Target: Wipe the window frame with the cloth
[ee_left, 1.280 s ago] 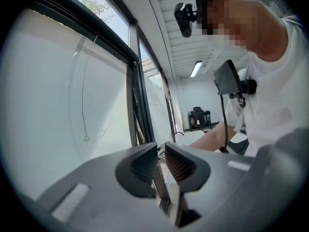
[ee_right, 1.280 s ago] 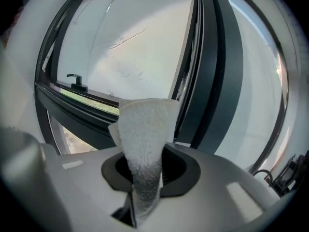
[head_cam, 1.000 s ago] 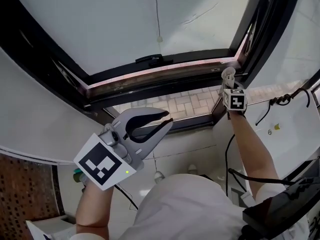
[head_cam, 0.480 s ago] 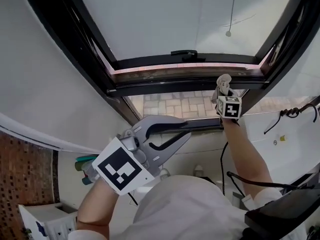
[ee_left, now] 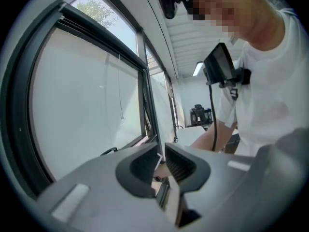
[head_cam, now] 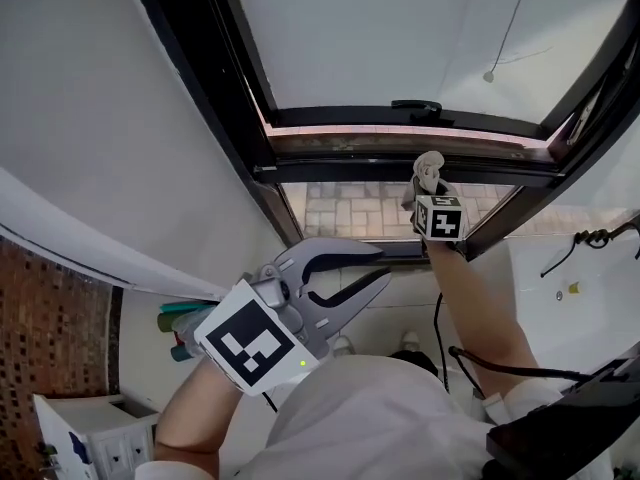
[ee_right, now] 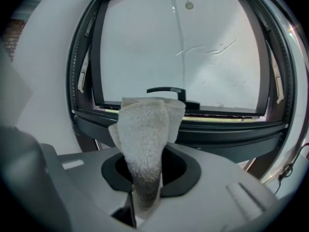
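My right gripper (head_cam: 428,190) is shut on a pale grey terry cloth (head_cam: 429,166). The cloth (ee_right: 147,139) sticks up out of the jaws, and its tip lies against the dark lower rail of the window frame (head_cam: 340,171), near the middle. In the right gripper view that rail (ee_right: 217,132) runs just behind the cloth, with the black window handle (ee_right: 166,91) above it. My left gripper (head_cam: 384,267) hangs lower at the left, away from the frame, its jaws almost together on nothing. In the left gripper view this gripper (ee_left: 163,152) points along the window.
The sash is tilted open, and brick paving (head_cam: 365,210) shows through the gap below. A blind cord with a bead (head_cam: 490,75) hangs over the glass. A black cable (head_cam: 598,238) lies on the white ledge at the right. Teal bottles (head_cam: 180,320) and a white cabinet (head_cam: 90,428) stand at the lower left.
My right gripper has carried the cloth leftward along the lower rail, away from the frame's right corner. The left gripper has stayed low, and the head view has turned.
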Motion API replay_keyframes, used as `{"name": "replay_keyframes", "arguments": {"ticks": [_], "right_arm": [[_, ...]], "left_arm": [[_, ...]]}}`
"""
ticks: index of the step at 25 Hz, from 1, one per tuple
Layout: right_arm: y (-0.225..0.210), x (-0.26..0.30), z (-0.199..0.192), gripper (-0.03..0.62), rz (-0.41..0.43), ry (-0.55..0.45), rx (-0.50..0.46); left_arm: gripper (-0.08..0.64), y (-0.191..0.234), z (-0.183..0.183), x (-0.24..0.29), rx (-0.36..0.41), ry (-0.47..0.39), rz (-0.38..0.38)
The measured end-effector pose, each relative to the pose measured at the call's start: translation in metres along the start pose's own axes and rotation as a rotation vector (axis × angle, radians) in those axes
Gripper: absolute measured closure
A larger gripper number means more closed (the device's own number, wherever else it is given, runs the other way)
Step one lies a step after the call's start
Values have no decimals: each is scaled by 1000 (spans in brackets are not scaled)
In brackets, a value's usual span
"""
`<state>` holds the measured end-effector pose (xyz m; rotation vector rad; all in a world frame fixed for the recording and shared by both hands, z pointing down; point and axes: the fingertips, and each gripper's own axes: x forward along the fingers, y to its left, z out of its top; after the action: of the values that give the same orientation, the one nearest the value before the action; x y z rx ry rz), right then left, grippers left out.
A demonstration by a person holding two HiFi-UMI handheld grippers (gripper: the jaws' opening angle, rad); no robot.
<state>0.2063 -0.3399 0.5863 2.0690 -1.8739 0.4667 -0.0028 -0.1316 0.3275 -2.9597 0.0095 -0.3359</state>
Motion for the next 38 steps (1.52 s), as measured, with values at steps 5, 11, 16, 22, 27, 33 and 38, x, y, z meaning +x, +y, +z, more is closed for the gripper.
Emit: {"name": "replay_keyframes", "arguments": {"ticks": [5,11,16,22,27,33,38], "right_arm": [[61,13,8,517,60,7,0],[127,26,14,517,139,11,-8],[178,38,20,517,202,3,-32],[231,50,23,517,274,6,-38],[270,57,27,517,340,6,-60],[305,63,31,517,406,17,-93],[312,67,32,517,441,25,-158]], "left_arm": [[491,1,-6,-24,-6,0,17],[491,5,-10,-46,-17,3,45],[492,12,-16,-58,-31,9,72],[491,18,-25,-70,-54,20,97],[491,22,-29,-78,-62,25,128],[491,24,-32,-83,-75,28,159],[491,27,-33,-86,-78,23,185]]}}
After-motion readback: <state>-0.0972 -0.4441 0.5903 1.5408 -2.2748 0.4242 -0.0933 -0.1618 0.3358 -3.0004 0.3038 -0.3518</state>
